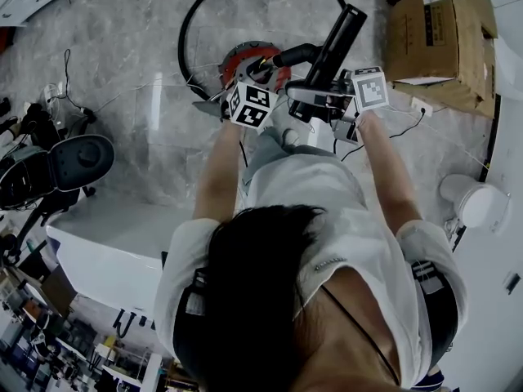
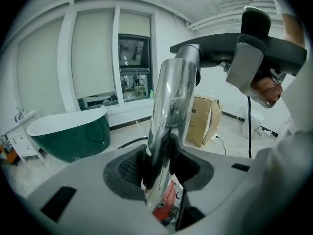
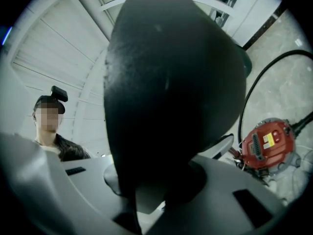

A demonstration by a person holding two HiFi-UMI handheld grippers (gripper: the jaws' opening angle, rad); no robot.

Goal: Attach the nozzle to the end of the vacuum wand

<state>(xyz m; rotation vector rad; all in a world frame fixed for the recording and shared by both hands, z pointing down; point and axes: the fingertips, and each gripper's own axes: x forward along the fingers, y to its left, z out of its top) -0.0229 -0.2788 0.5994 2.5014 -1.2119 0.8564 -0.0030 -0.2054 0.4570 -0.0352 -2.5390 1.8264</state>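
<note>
While my left gripper (image 2: 159,168) clamps the chrome wand (image 2: 172,97) at centre frame, my right gripper (image 3: 146,195) grasps the black nozzle (image 3: 171,82).

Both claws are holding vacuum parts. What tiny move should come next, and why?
Probably push the nozzle firmly onto the wand. The left gripper clamps the wand, the right gripper clamps the nozzle, and they already meet at the wand's tip.

You see a silver wand (image 2: 168,111), black nozzle (image 3: 171,92), red vacuum body (image 3: 268,145), green tub (image 2: 73,136), grey-veined floor (image 1: 147,96).
</note>
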